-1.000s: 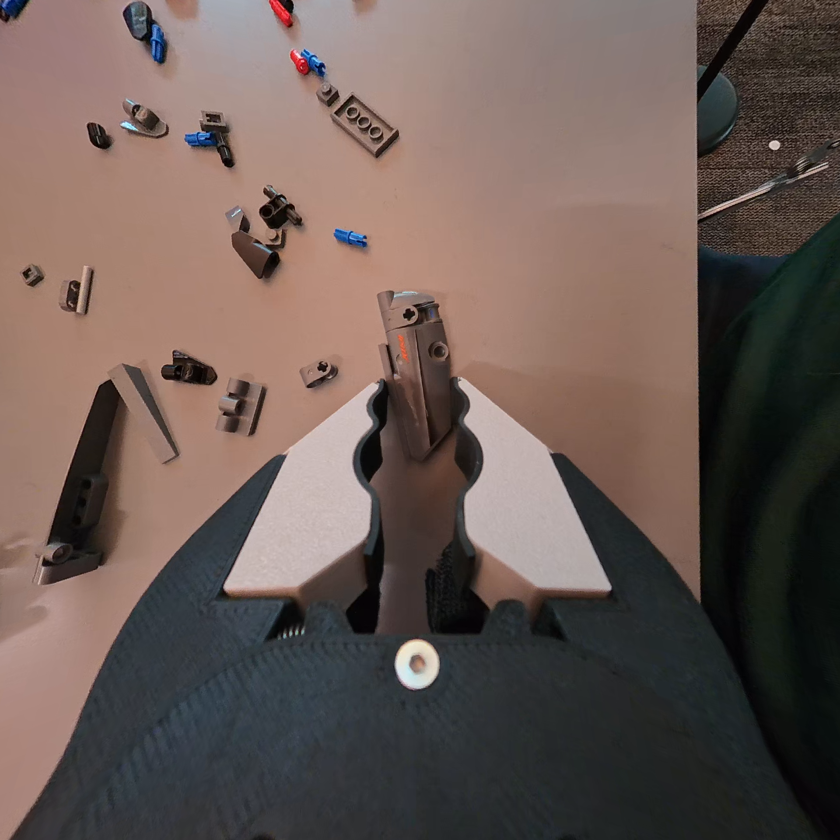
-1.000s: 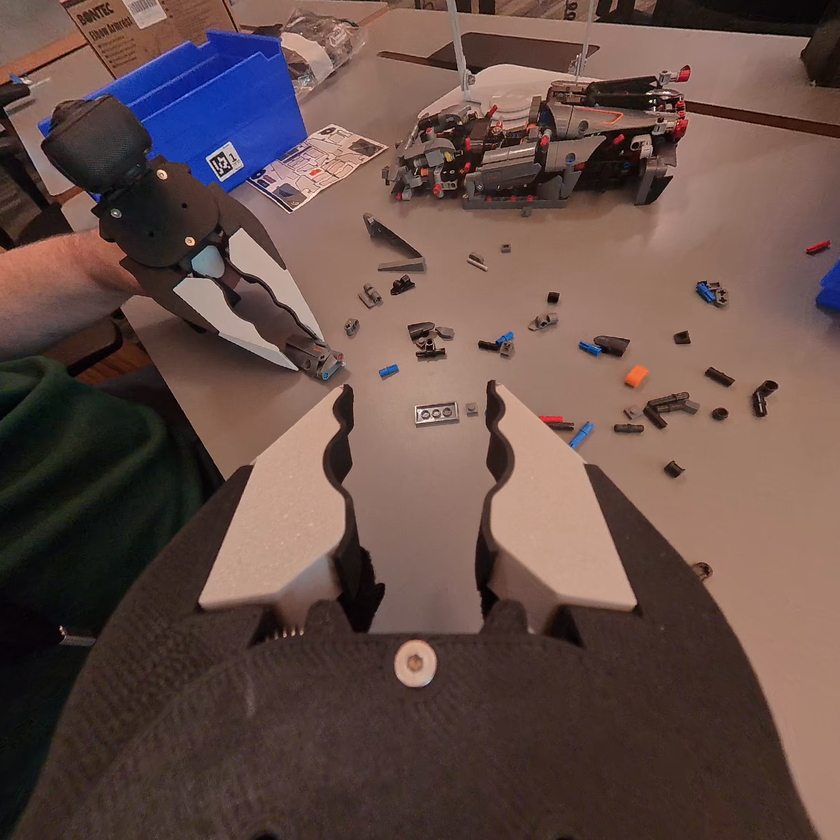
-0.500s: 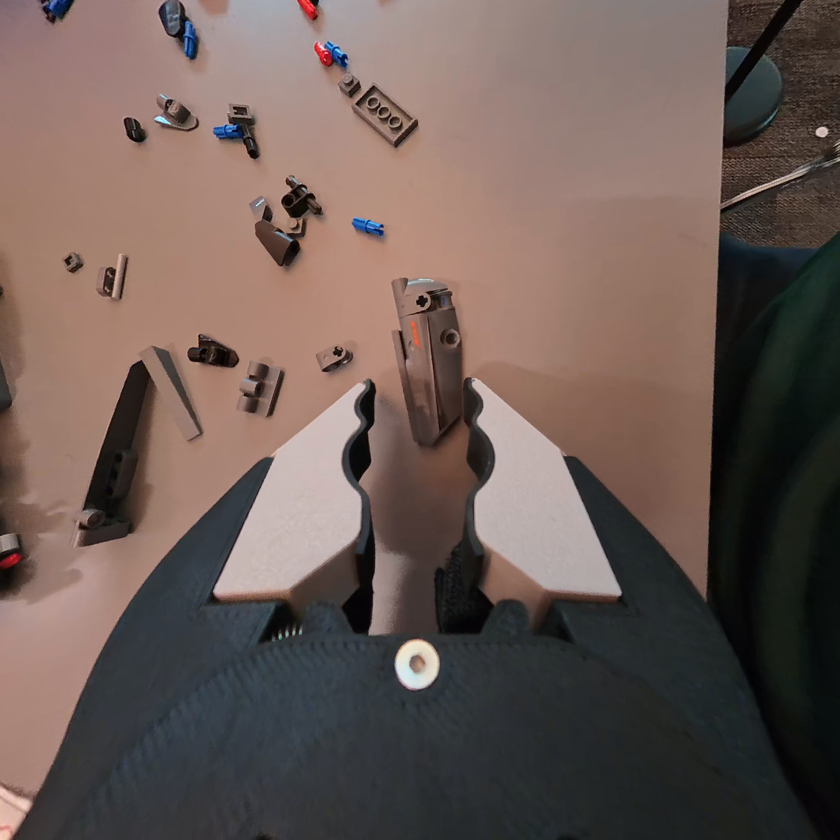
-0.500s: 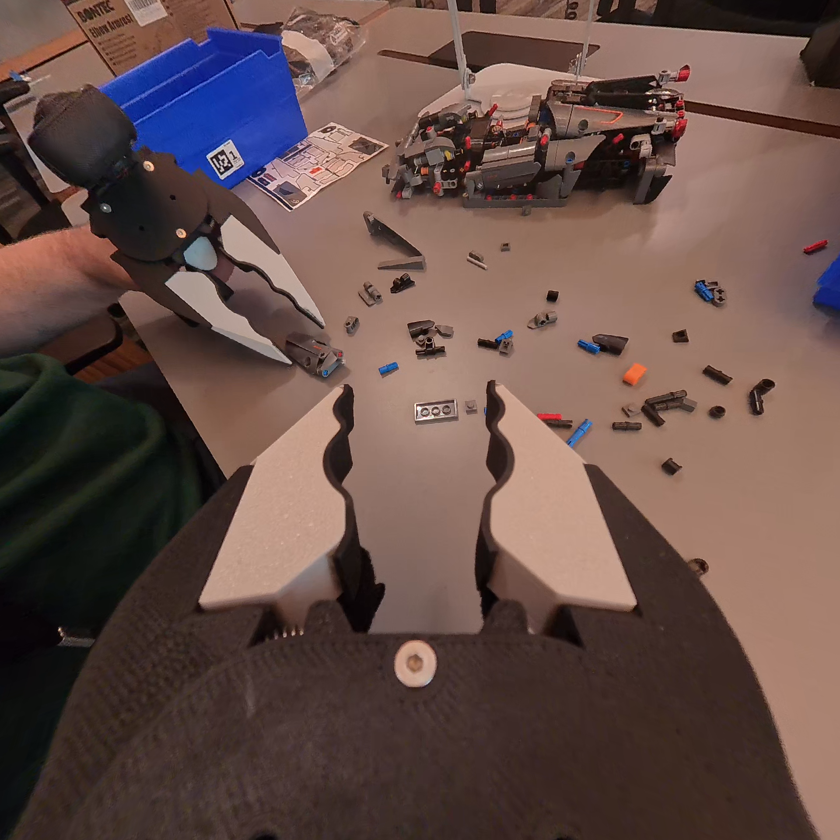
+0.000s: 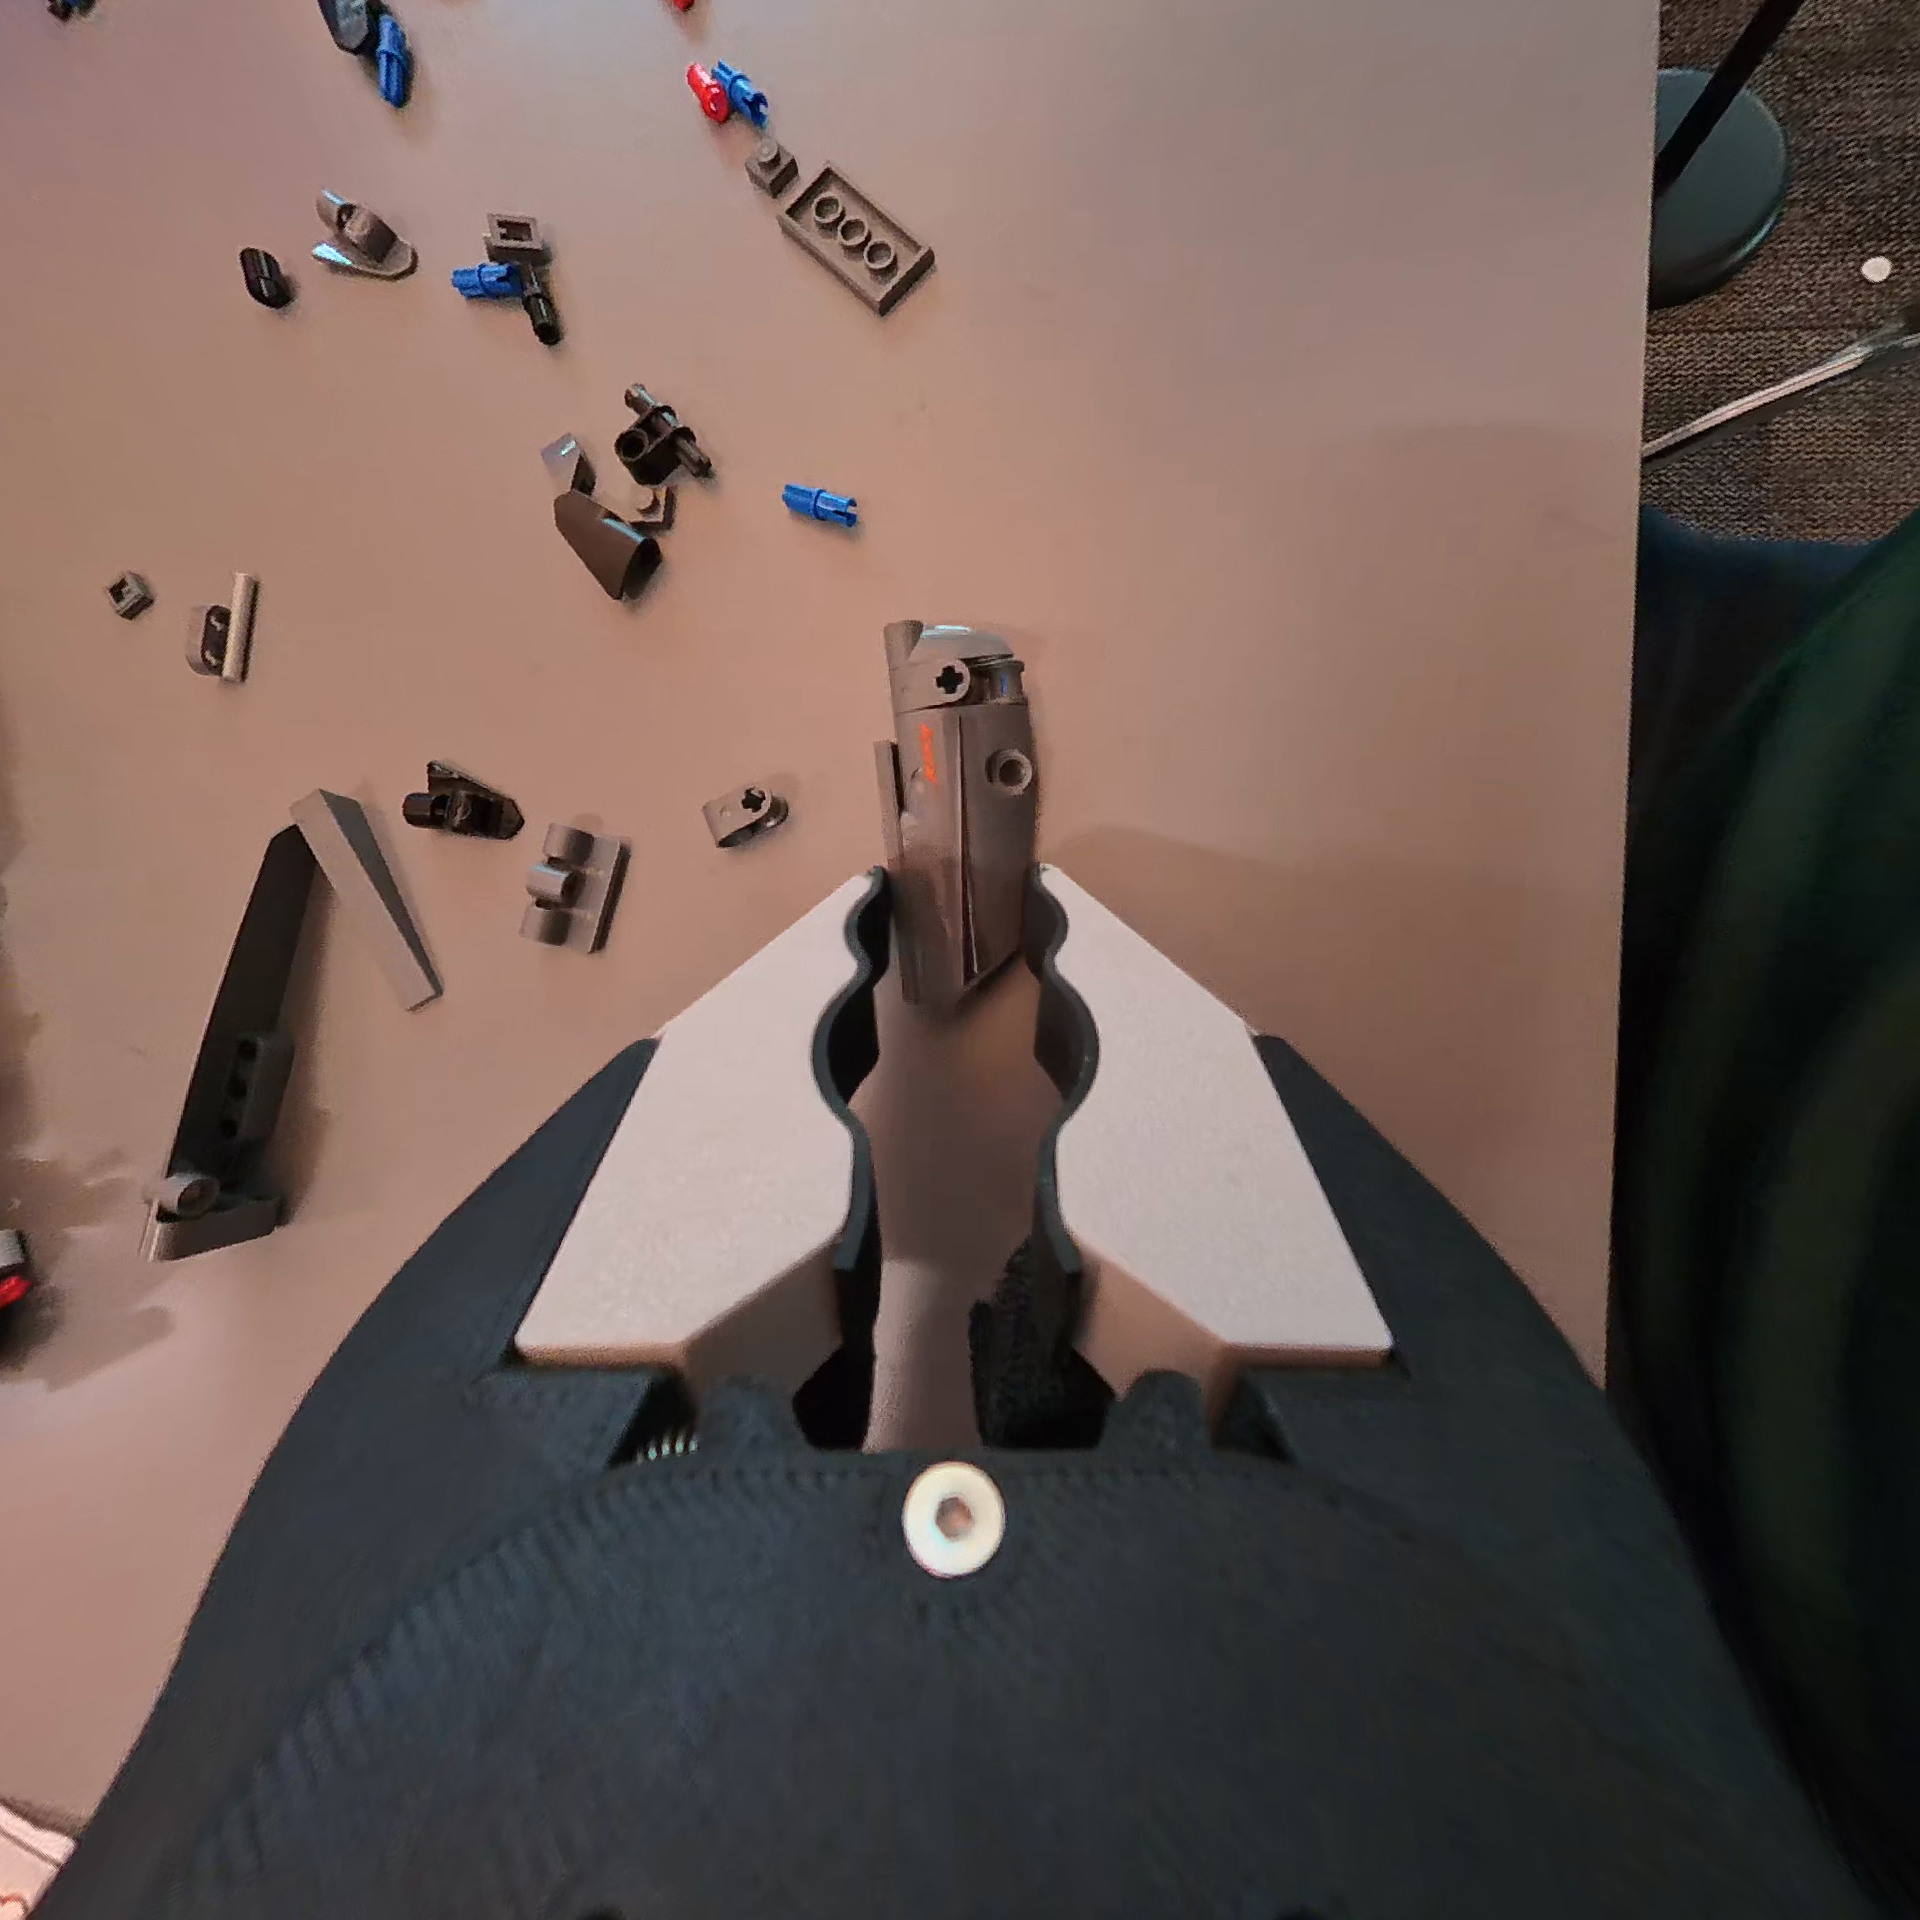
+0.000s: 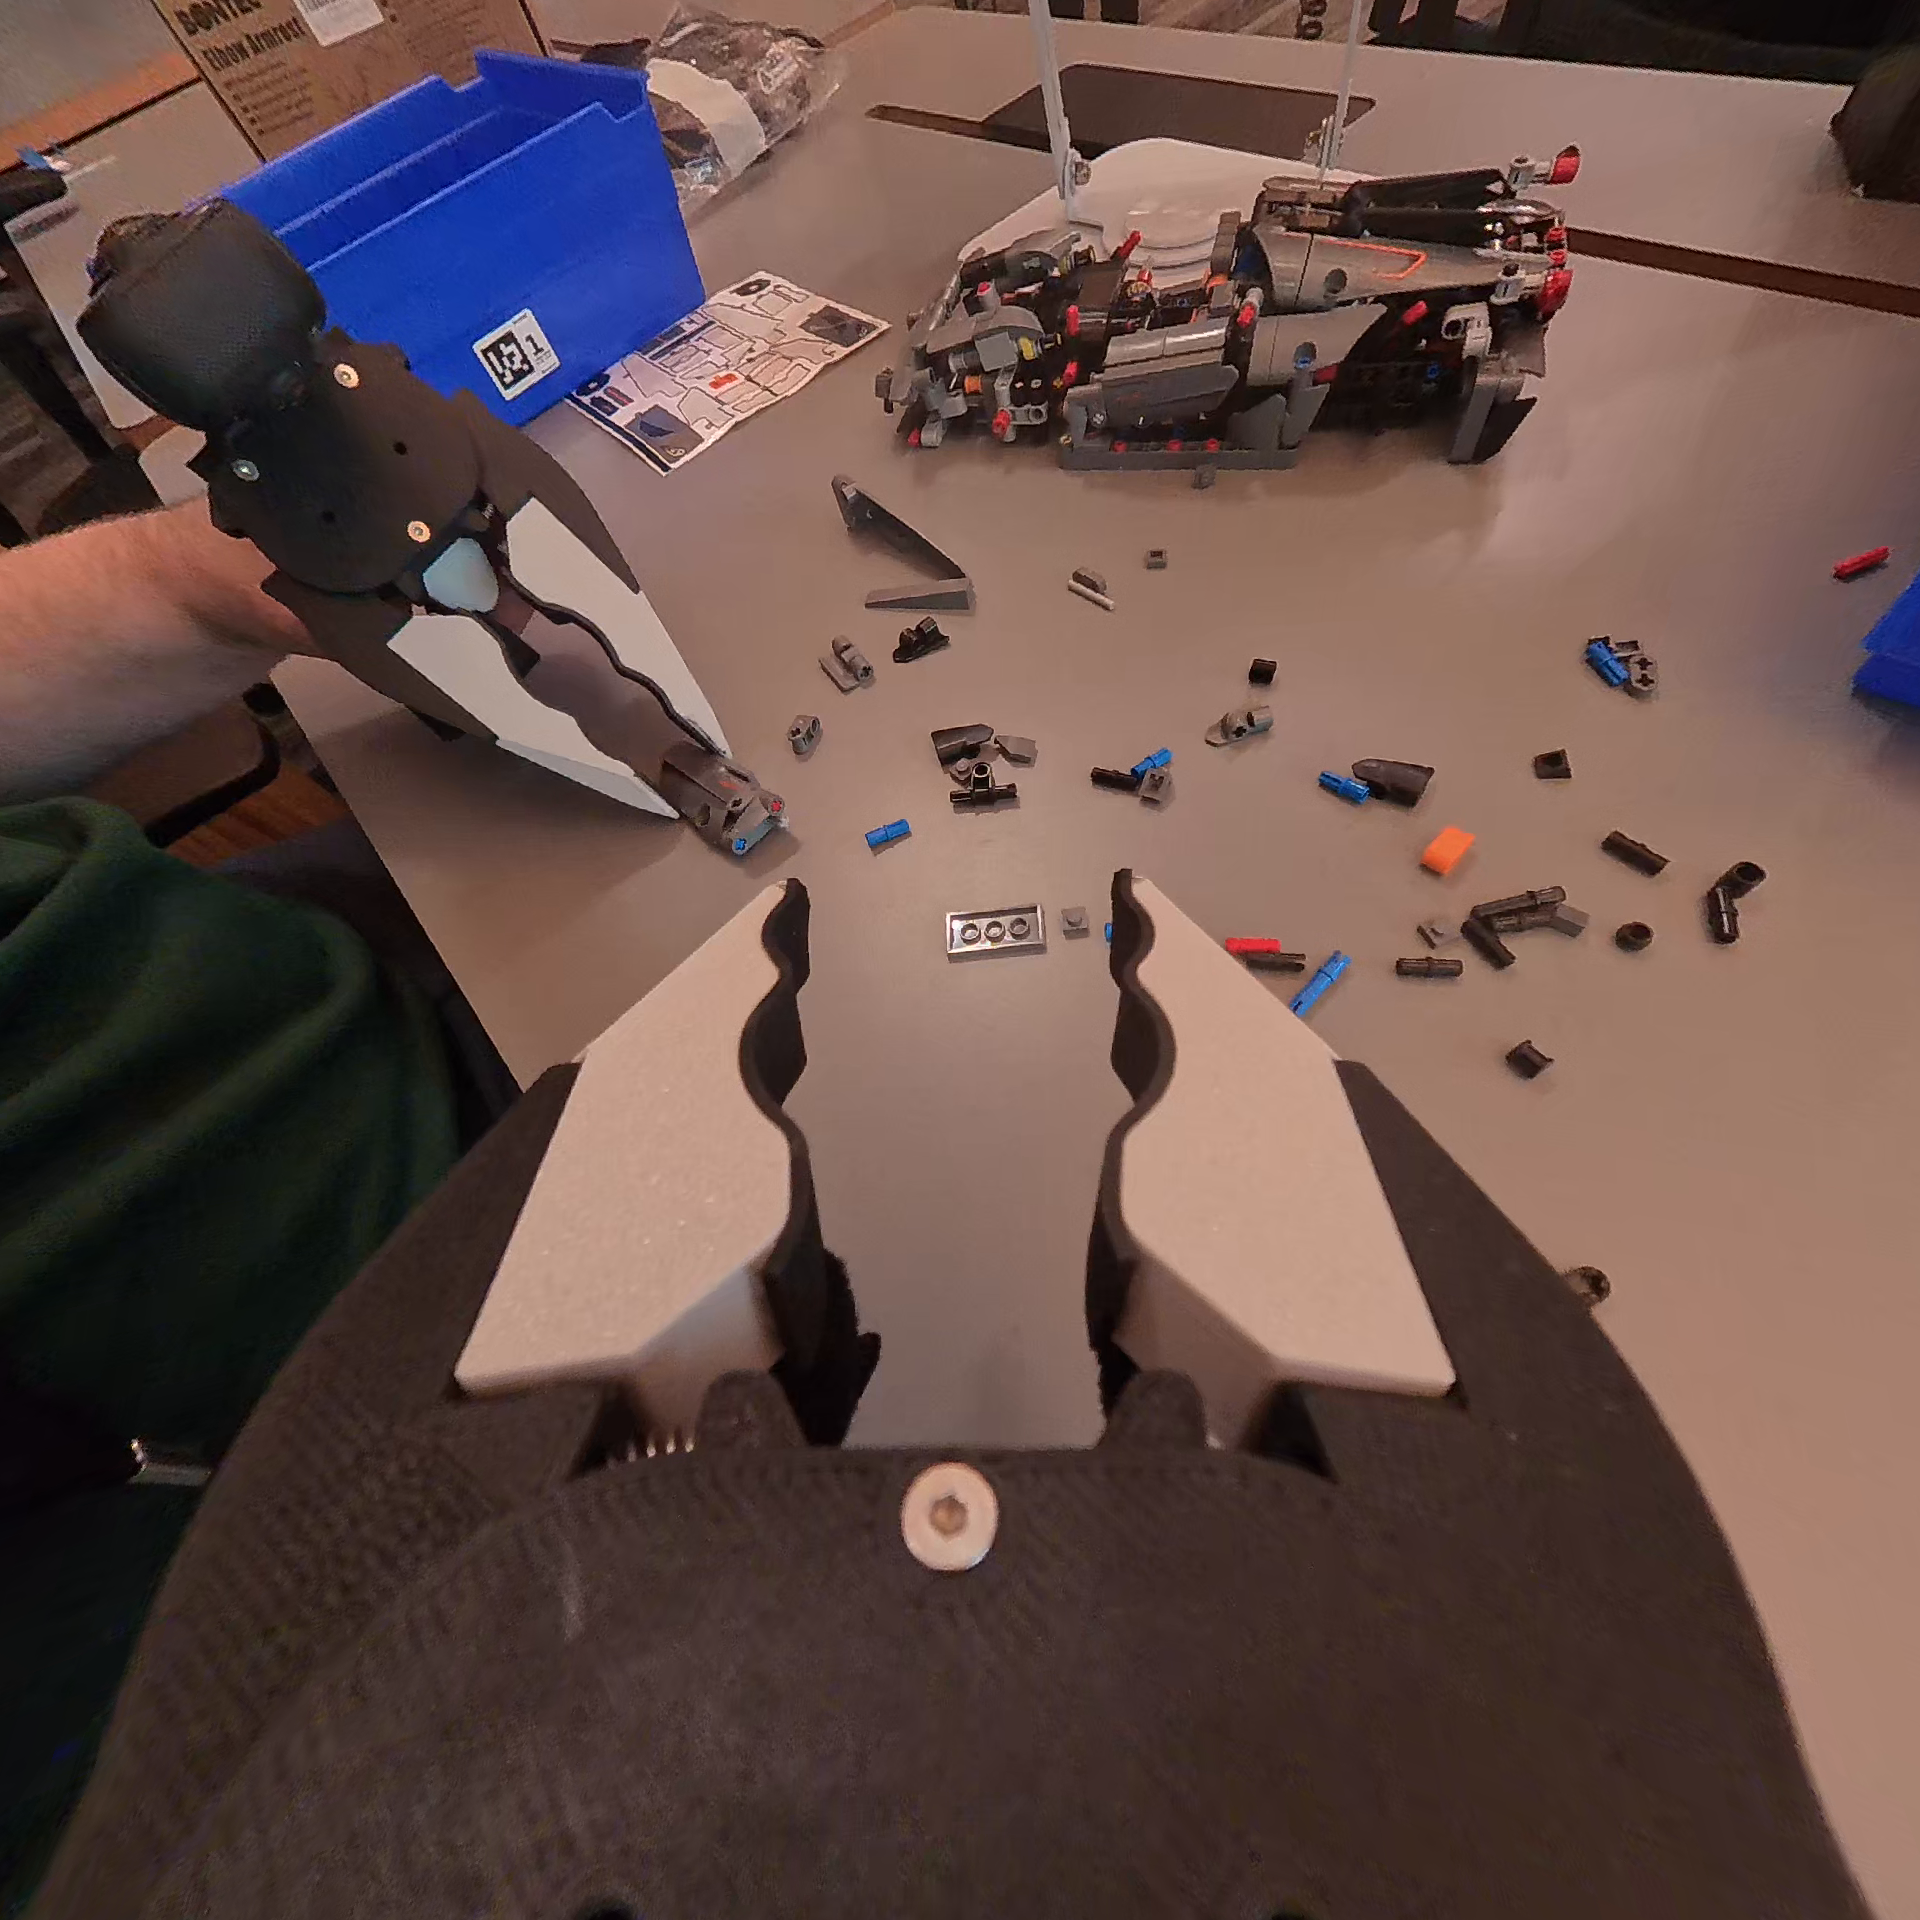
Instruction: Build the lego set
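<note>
Toward the tabletop's (image 6: 1662,1091) far edge sits my half-built lego model (image 6: 1226,322); by the near-left edge my left gripper (image 5: 956,883) pinches only the tail of a grey sub-assembly (image 5: 956,810), which I judge could twist free on lifting. My right gripper (image 6: 956,894) hangs spread, holding 0 pieces, and could scatter the 3-stud plate (image 6: 994,930) ahead.

Bare table (image 6: 1351,1299) right of loose pieces (image 6: 1143,774); bin (image 6: 499,218) blocks far-left

Warm, dim — edges warped, perhaps soft.
</note>
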A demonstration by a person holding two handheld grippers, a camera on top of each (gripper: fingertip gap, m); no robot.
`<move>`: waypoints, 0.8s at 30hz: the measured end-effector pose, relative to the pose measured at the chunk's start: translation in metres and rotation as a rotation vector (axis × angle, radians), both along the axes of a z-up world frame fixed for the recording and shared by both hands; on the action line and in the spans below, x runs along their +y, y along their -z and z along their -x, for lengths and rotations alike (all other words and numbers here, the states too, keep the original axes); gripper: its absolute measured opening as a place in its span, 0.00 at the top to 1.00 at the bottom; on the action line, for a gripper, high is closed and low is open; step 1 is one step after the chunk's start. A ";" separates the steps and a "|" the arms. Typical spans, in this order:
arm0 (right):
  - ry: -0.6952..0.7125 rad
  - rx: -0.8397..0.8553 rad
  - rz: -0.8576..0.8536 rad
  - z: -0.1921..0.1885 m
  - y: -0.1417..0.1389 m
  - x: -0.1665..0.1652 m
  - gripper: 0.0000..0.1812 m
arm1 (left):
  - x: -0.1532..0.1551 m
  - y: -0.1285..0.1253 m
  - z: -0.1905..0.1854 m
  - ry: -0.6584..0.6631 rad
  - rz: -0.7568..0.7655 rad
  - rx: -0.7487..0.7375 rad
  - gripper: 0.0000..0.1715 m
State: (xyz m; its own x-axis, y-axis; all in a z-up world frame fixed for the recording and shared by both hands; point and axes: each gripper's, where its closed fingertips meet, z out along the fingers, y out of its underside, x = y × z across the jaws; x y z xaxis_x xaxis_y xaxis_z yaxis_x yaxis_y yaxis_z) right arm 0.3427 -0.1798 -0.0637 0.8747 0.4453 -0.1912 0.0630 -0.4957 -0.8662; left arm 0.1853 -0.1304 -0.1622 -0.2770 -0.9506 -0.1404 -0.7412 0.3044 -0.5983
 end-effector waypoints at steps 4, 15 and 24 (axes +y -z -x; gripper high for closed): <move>-0.004 -0.001 0.002 0.000 0.001 -0.001 0.69 | 0.000 0.000 0.001 -0.001 0.000 0.000 0.87; -0.006 0.000 0.006 -0.001 0.001 -0.002 0.69 | -0.003 0.000 -0.005 -0.005 0.013 0.021 0.77; -0.007 -0.003 0.004 -0.002 0.000 -0.003 0.69 | 0.001 0.000 -0.008 -0.044 0.028 0.030 0.86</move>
State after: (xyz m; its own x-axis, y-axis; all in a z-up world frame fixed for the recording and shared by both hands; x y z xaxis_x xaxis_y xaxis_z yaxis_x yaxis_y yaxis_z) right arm 0.3447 -0.1832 -0.0641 0.8722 0.4505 -0.1904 0.0687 -0.4984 -0.8642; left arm 0.1936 -0.1293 -0.1625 -0.2387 -0.9653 -0.1060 -0.7710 0.2547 -0.5837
